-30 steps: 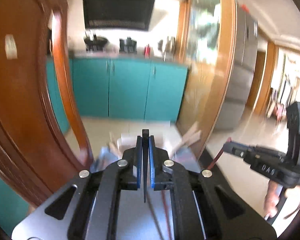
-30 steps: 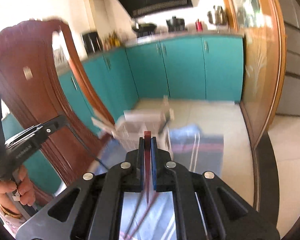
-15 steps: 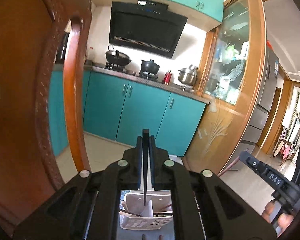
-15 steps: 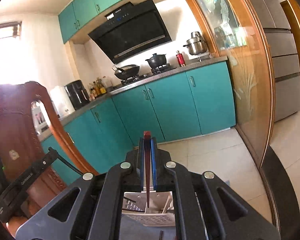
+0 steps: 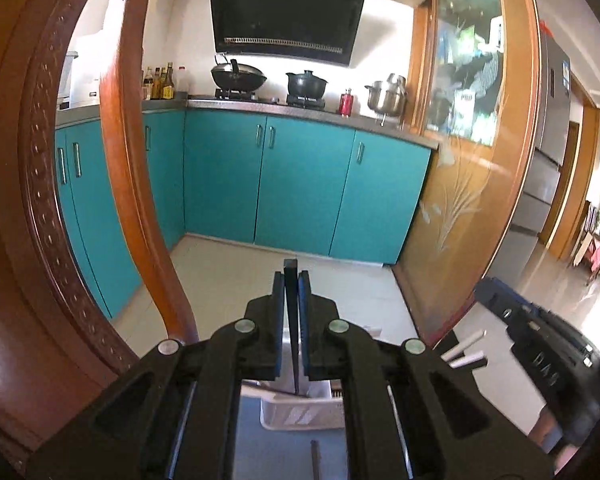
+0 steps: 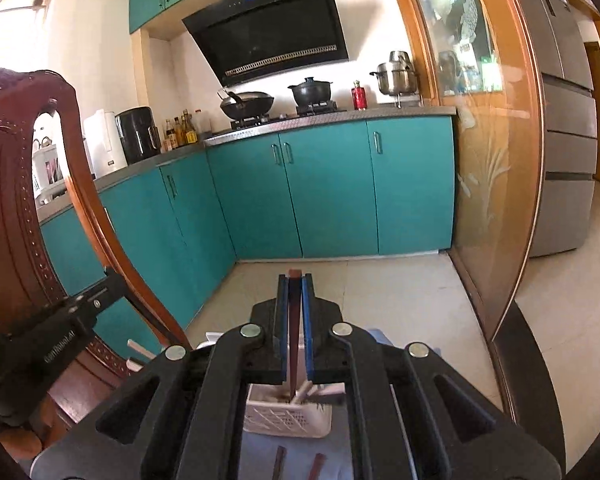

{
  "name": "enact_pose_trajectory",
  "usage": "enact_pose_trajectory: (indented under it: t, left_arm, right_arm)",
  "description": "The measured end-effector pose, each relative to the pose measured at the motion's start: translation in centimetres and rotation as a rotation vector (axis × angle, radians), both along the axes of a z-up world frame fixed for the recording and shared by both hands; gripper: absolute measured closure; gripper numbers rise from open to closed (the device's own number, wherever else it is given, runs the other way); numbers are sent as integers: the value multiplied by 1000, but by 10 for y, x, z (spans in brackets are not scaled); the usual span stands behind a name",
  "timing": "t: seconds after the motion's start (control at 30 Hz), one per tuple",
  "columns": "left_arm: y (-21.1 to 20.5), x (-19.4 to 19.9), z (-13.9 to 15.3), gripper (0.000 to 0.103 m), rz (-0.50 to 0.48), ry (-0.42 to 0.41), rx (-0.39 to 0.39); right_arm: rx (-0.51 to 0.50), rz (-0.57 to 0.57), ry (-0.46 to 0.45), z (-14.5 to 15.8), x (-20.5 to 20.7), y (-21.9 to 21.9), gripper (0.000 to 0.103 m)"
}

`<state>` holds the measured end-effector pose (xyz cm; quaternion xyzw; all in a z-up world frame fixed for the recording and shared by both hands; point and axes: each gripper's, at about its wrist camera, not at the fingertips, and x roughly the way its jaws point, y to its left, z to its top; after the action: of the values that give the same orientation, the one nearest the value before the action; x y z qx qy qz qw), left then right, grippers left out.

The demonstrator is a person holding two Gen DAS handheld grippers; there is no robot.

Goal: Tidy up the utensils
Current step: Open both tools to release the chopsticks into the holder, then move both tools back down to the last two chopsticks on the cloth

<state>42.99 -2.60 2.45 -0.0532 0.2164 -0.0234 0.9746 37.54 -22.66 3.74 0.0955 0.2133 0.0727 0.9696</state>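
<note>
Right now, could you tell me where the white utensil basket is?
The white utensil basket sits low in the centre of both wrist views on the blue cloth, just beyond the closed gripper fingers, with loose chopsticks lying in front of it.

white slotted plastic basket [image 6: 285,416] on blue cloth [image 6: 259,454]; glossy carved wood chair [image 5: 27,216]; matt black chopstick [image 5: 291,320].

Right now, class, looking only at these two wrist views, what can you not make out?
- White basket contents: both views, claw bodies cover most of it.
- Loose chopsticks on the blue cloth: right view, cut off by the bottom edge.
- Dark chopstick in the left claw: left view, its length is hidden between the pads.
- Right claw: blurred in the left view.
</note>
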Motion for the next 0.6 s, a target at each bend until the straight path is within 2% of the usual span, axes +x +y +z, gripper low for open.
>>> enact_pose_trajectory:
  t: [0.1, 0.17, 0.2, 0.23, 0.27, 0.3, 0.5, 0.6]
  left_arm:
    - [-3, -7, -4, 95, 1, -1, 17]
    - [-4, -13, -6, 94, 1, -7, 19]
    - [-4, -16, -6, 91, 1, -10, 20]
    - [-3, -20, -6, 89, 0, -14, 17]
    - [-2, -25, -6, 82, 0, -18, 13]
    - [0, -31, -4, 74, -1, -26, 5]
    - [5, -70, 10, 70, -20, -66, 23]
    - [0, -88, 3, 69, -40, -50, 70]
  right_arm:
    - [7, -9, 0, 0, -7, -8, 92]
    - [3, -18, -13, 3, -16, -13, 83]
    - [4, -24, -23, 4, -22, -16, 79]
    - [7, -31, -34, 5, -29, -20, 71]
    - [15, -43, -52, 7, -39, -26, 67]
    - [20, -55, -67, 9, -46, -29, 67]
    - [18, -194, -142, 14, -92, -68, 66]
    - [27, -249, -52, -9, -86, -88, 66]
